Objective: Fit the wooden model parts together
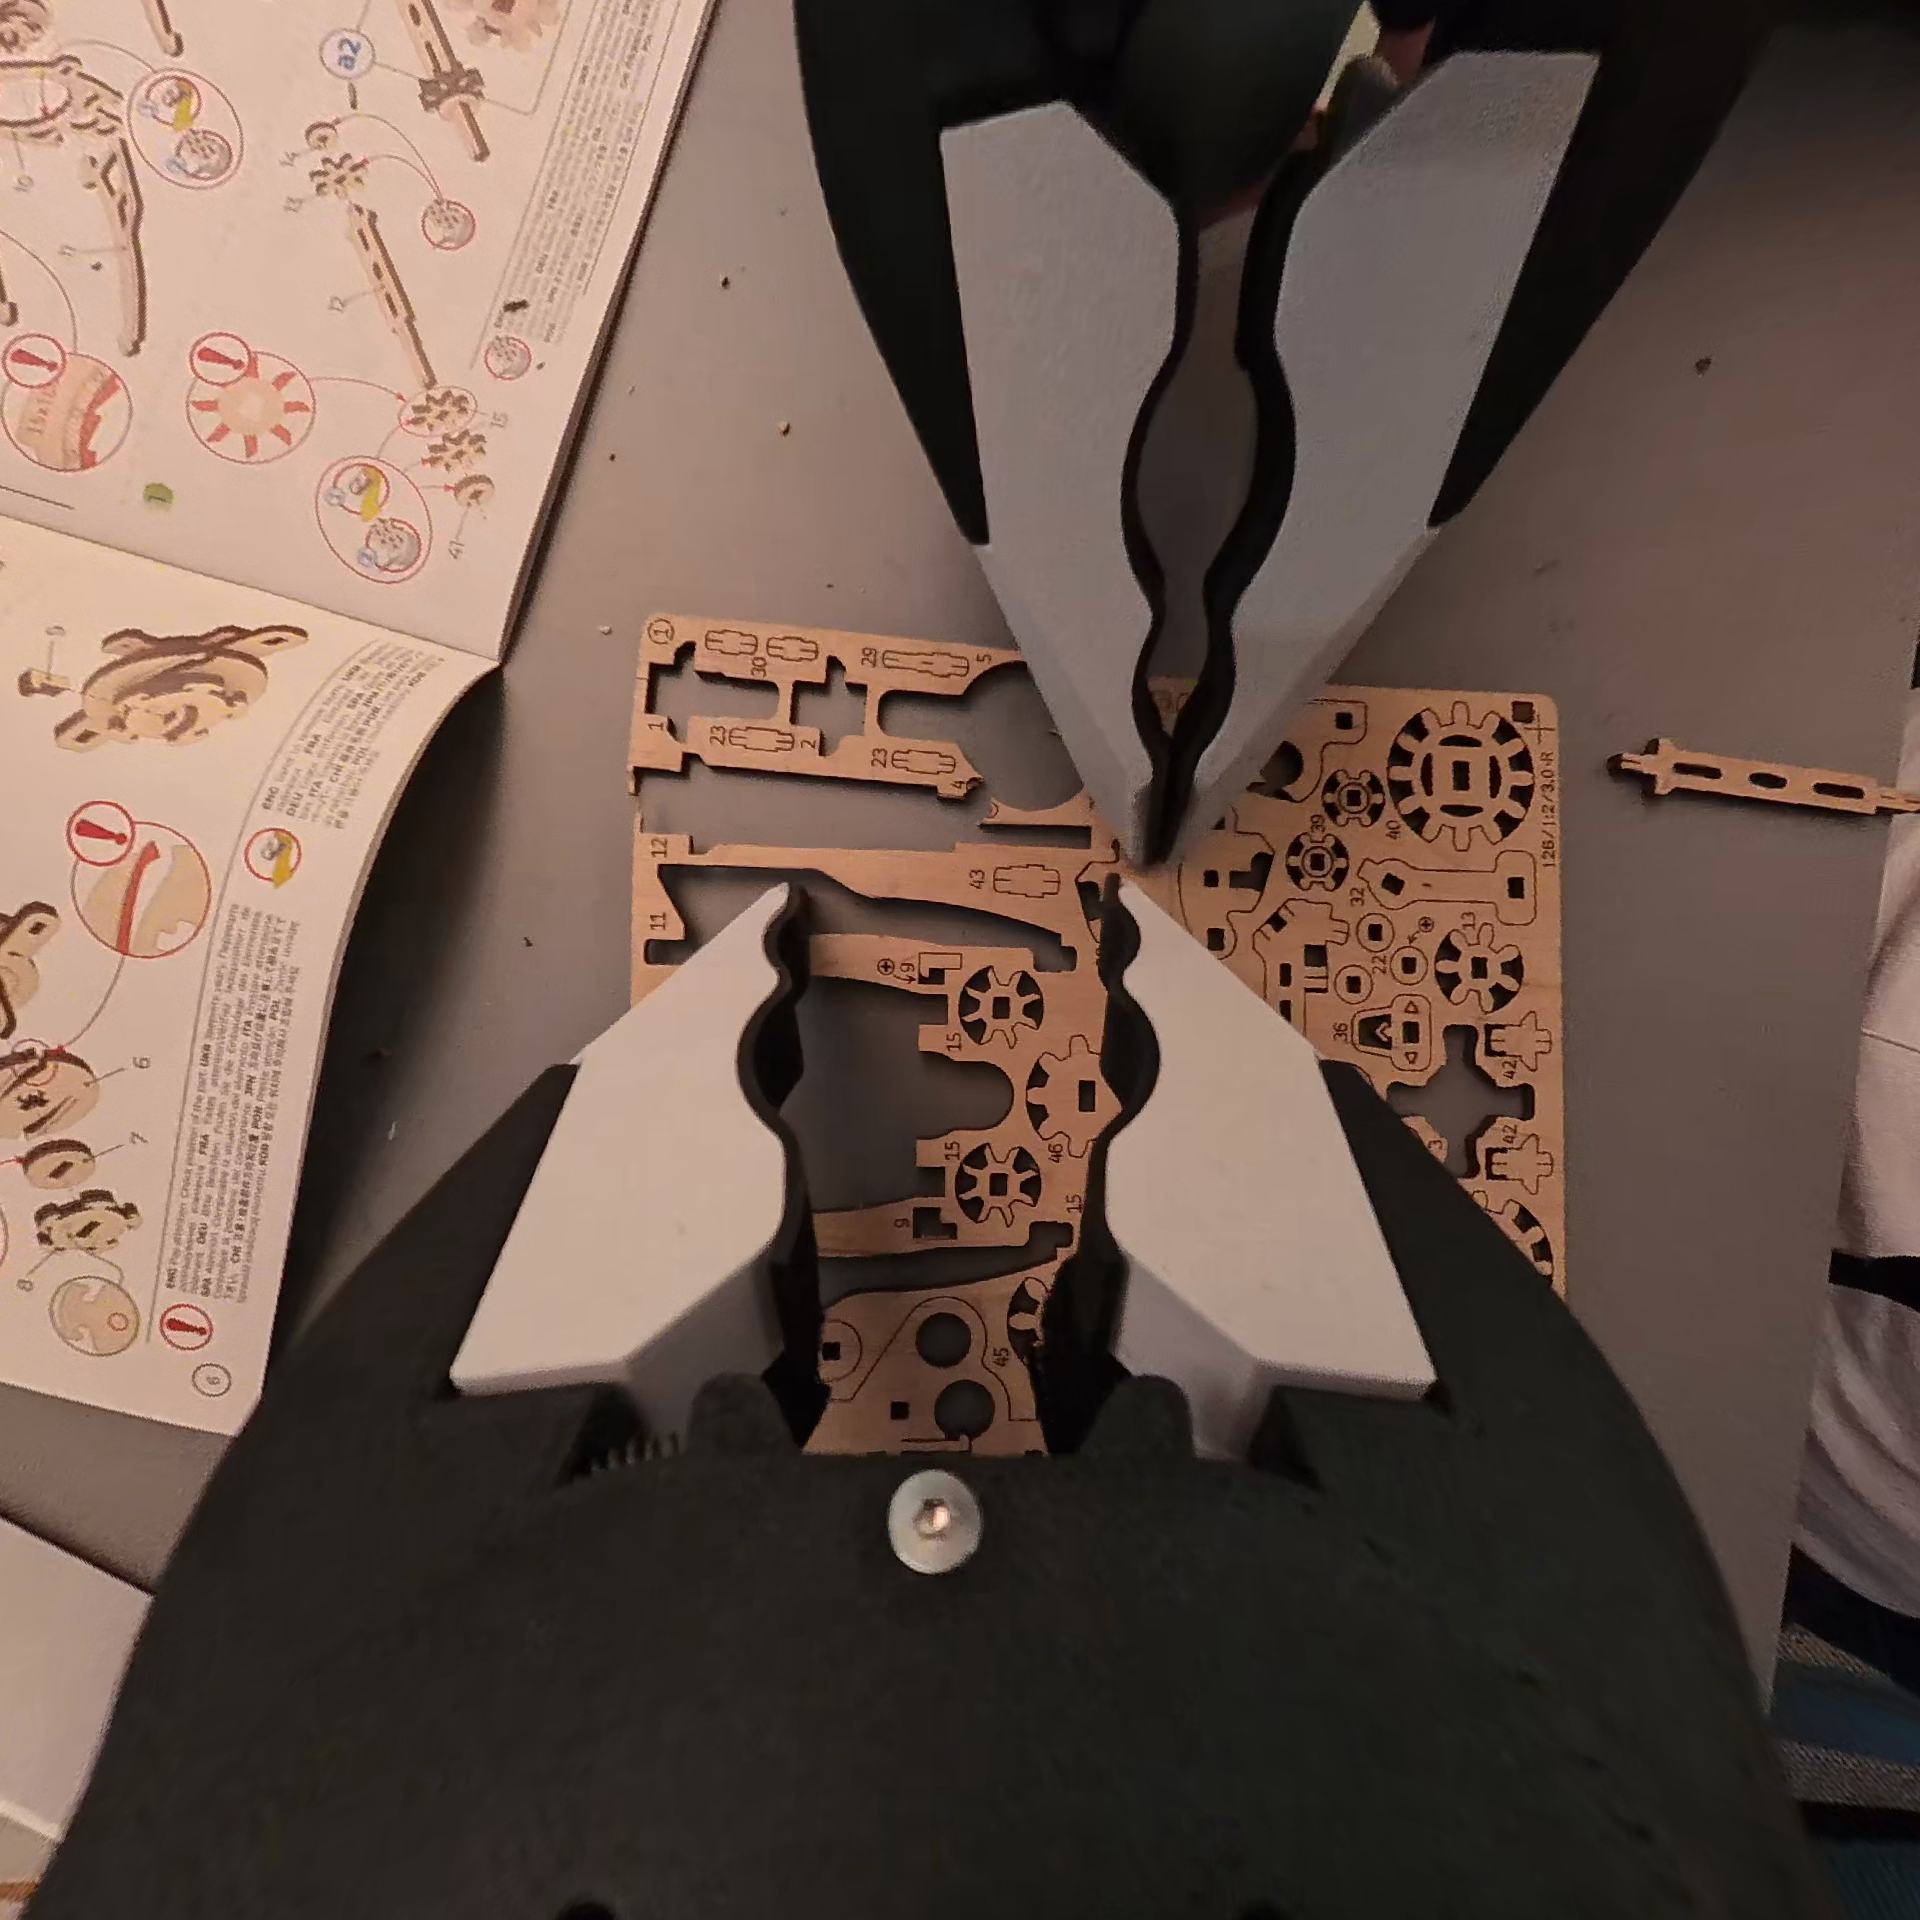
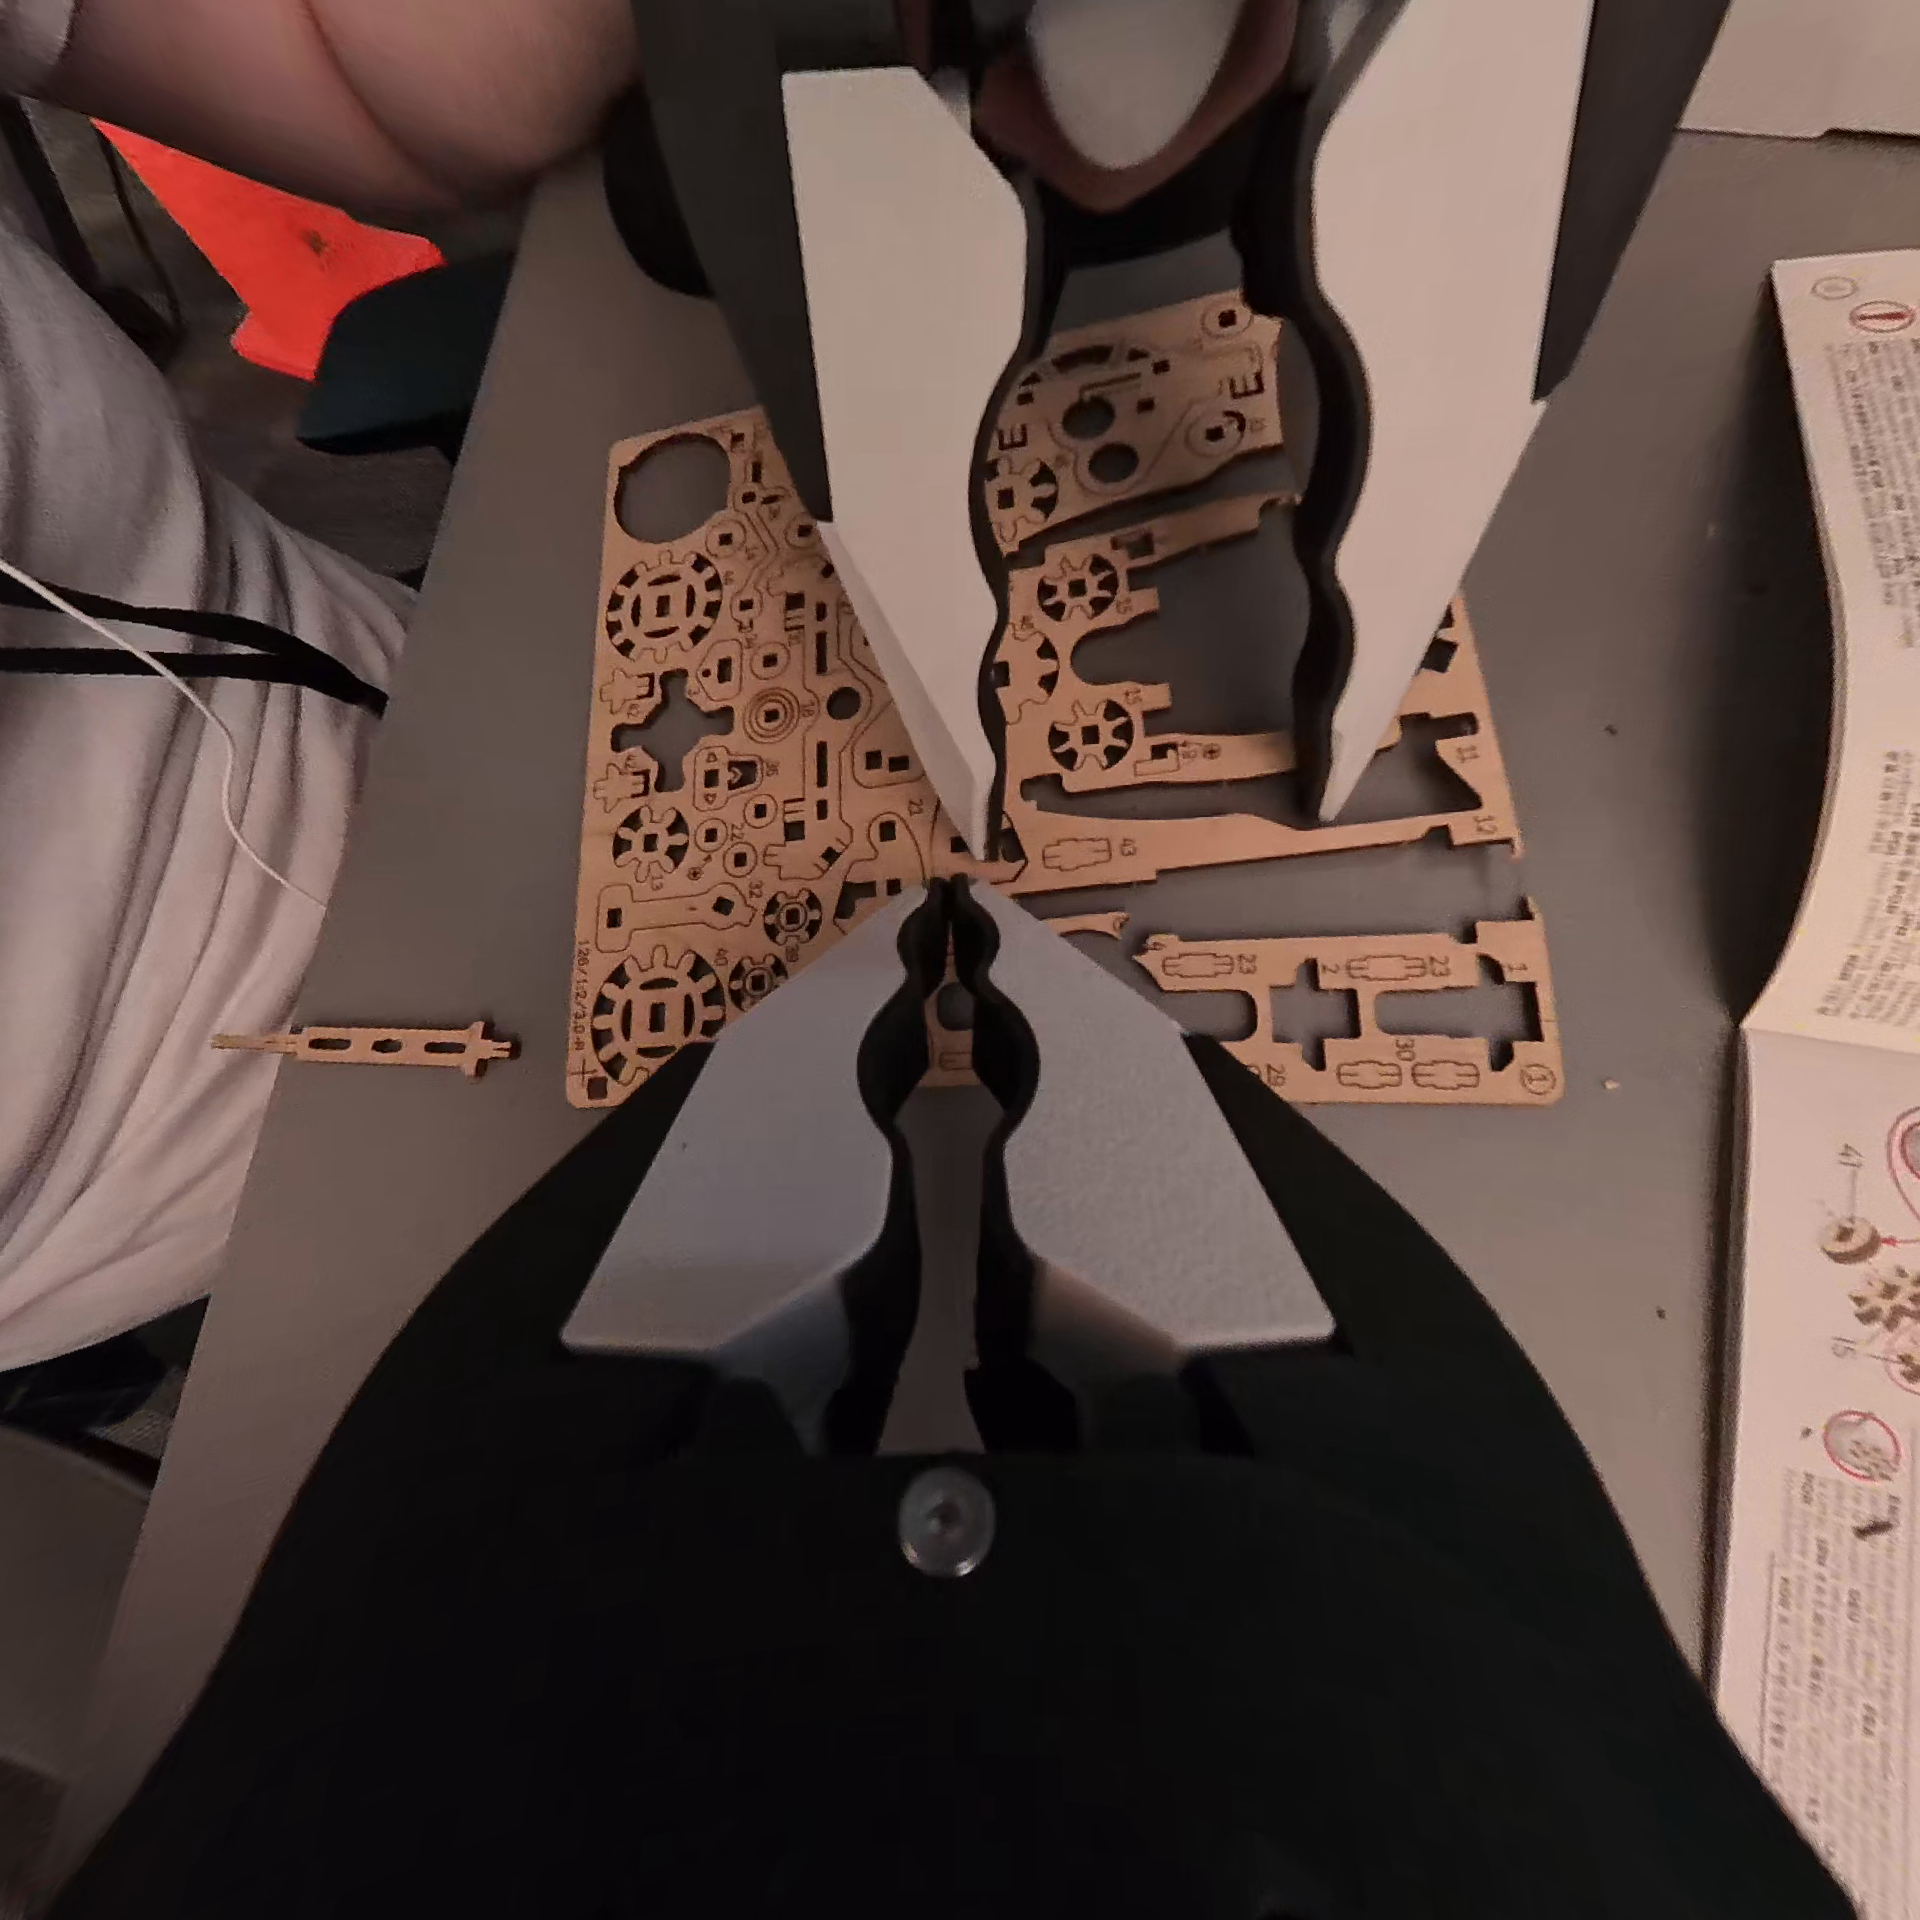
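A thin wooden sheet (image 1: 1496, 883) of laser-cut model parts lies flat on the grey table (image 1: 727, 416); several parts have been punched out of it. My left gripper (image 1: 951, 894) is open, its fingertips low over the sheet's left half, holding nothing. My right gripper (image 1: 1153, 852) comes from the far side, shut, its tips down at the sheet's middle; whether they pinch a piece is hidden. In the right wrist view the right gripper (image 2: 951, 883) is shut at the sheet (image 2: 1226, 847), with the open left gripper (image 2: 1153, 816) opposite. A loose slotted wooden rod (image 1: 1766, 779) (image 2: 384, 1042) lies beside the sheet.
An open instruction booklet (image 1: 260, 727) (image 2: 1829, 1247) lies beside the sheet. A person in a white shirt (image 2: 104, 727) sits at the table edge on the rod's side. An orange object (image 2: 291, 260) is beyond the table. Small wood crumbs dot the table.
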The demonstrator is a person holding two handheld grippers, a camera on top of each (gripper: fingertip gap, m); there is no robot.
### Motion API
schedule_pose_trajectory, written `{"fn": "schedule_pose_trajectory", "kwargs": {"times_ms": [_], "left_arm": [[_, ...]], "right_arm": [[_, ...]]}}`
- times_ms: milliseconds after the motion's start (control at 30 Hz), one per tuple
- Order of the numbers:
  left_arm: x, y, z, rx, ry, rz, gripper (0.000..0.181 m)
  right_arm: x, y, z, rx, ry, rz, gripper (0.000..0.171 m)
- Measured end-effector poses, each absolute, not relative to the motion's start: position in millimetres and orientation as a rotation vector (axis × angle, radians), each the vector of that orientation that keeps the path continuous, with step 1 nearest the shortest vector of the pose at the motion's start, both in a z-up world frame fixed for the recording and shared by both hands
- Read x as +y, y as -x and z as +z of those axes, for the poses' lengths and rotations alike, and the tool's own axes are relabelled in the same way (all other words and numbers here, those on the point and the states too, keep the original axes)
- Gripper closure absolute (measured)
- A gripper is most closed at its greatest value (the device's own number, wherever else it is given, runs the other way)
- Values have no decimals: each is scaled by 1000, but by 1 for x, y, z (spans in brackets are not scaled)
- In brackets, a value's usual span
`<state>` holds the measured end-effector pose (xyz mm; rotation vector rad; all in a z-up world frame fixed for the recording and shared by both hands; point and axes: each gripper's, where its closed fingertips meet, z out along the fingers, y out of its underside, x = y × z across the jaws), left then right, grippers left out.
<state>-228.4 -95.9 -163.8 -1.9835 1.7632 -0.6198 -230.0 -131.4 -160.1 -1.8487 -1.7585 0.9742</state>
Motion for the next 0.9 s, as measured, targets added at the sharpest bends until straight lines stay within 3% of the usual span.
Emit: {"fn": "schedule_pose_trajectory", "kwargs": {"times_ms": [33, 400, 533, 900], "left_arm": [[-96, 228, -164, 1761, 1983, -616, 127], [-95, 228, -164, 1752, 1972, -589, 130], [-95, 228, -164, 1749, 1971, -596, 130], [-97, 237, -162, 1761, 2019, -631, 132]], "right_arm": [[-130, 229, -161, -1759, 1852, 959, 171], [-130, 229, -161, -1706, 1917, 1053, 171], [-120, 236, -120, -1528, 1791, 1191, 171], [-119, 234, -162, -1639, 1929, 1010, 171]]}}
